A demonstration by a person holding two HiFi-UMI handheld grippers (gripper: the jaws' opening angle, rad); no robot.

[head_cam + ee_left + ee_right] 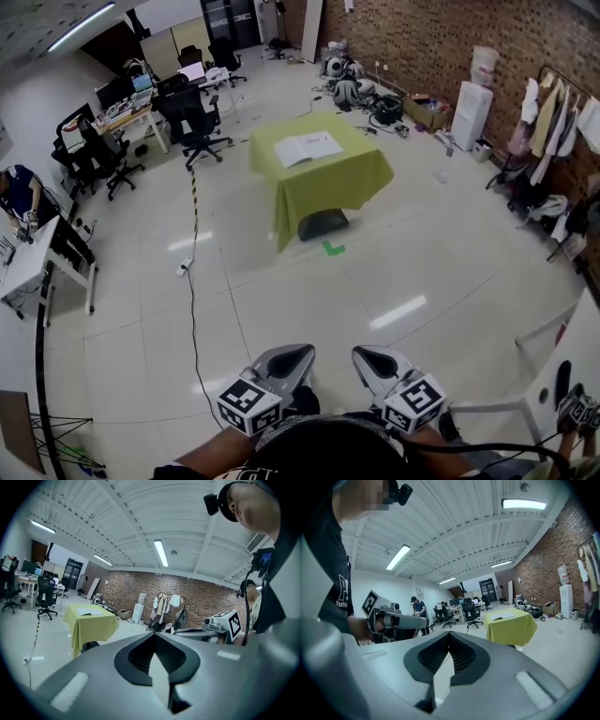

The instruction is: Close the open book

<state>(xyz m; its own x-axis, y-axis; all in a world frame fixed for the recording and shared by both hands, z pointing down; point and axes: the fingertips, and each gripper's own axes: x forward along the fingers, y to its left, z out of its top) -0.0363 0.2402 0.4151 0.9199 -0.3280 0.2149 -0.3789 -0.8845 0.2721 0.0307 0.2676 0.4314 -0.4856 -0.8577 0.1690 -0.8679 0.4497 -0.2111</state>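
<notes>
At the bottom of the frame I hold the left gripper (289, 360) and right gripper (380, 362) side by side, pointing ahead. Both pairs of jaws are together on nothing, as I judge nothing is within reach yet. Across the floor (281, 291), upper centre, the open book (307, 148) lies flat on the green-draped tabletop (361, 173), well apart from both.

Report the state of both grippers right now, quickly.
Left gripper: jaws closed, holding nothing.
Right gripper: jaws closed, holding nothing.
</notes>
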